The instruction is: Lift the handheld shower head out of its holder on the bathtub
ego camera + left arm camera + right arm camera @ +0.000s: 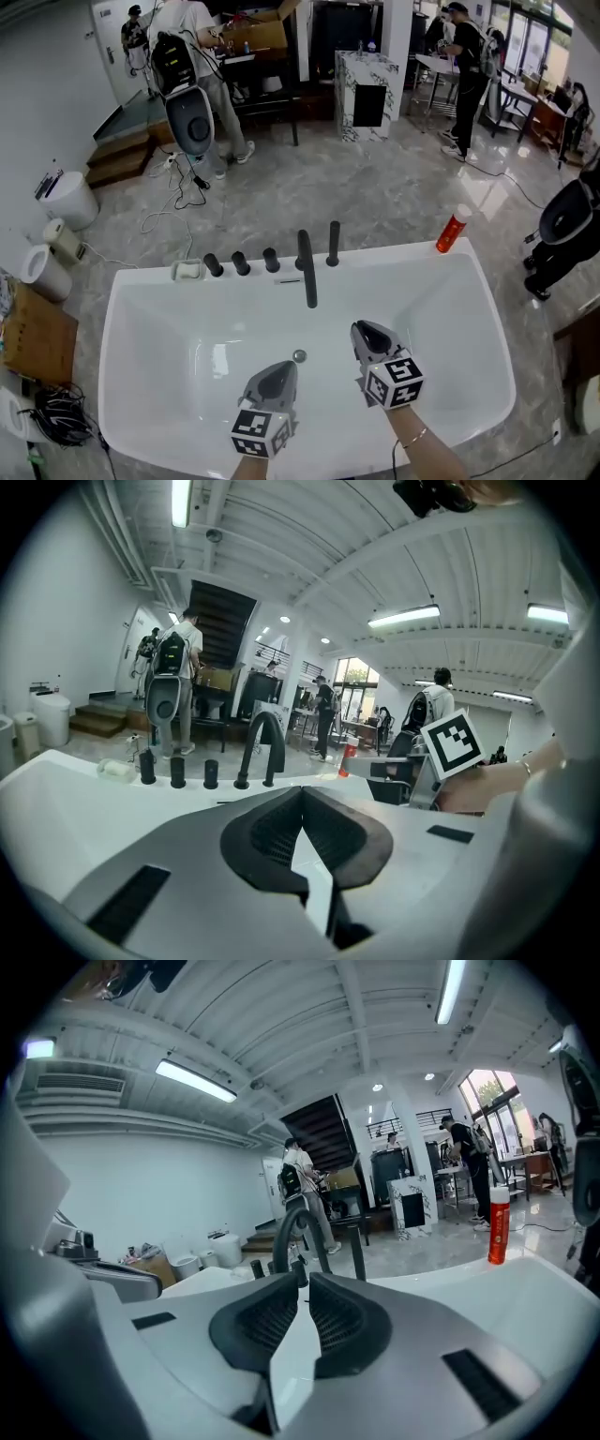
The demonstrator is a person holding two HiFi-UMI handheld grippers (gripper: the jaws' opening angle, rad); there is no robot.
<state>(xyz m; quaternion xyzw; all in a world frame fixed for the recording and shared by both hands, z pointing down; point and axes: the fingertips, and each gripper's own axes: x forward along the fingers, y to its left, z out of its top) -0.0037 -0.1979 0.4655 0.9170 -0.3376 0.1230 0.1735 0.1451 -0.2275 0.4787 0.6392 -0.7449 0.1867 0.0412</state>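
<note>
**Spotter:** By my reading you're on the approach. The slim black handheld shower head (333,243) stands upright in its holder (332,263) on the far rim of the white bathtub (141,309). That puts it at upper centre of the head view, just right of the black arched spout (307,269). Nothing touches it.

**Coach:** Both your tools hang over the basin in the lower half of that view, well apart from the rim. Your left tool (284,368) is closed and empty. In the left gripper view its ribbed pads (272,832) meet at the tips.

**Spotter:** Your right tool (362,329) has its jaws a narrow slit apart, with nothing between them. In the right gripper view the shower head (359,1252) shows as a thin rod just right of the jaw line, beside the spout's arch.

**Coach:** I'd take it with the right one, since it sits nearer. As I judge it, the next move calls for wider jaws first. Then carry the tool up the frame until one jaw stands each side of the rod. Close on the shaft and draw straight up along it, so it doesn't bind in the holder.

**Spotter:** Mind the spout close on the rod's left. The orange-red bottle with a white cap (453,230) on the rim at upper right is well apart, but a wide swing could tip it.
</note>
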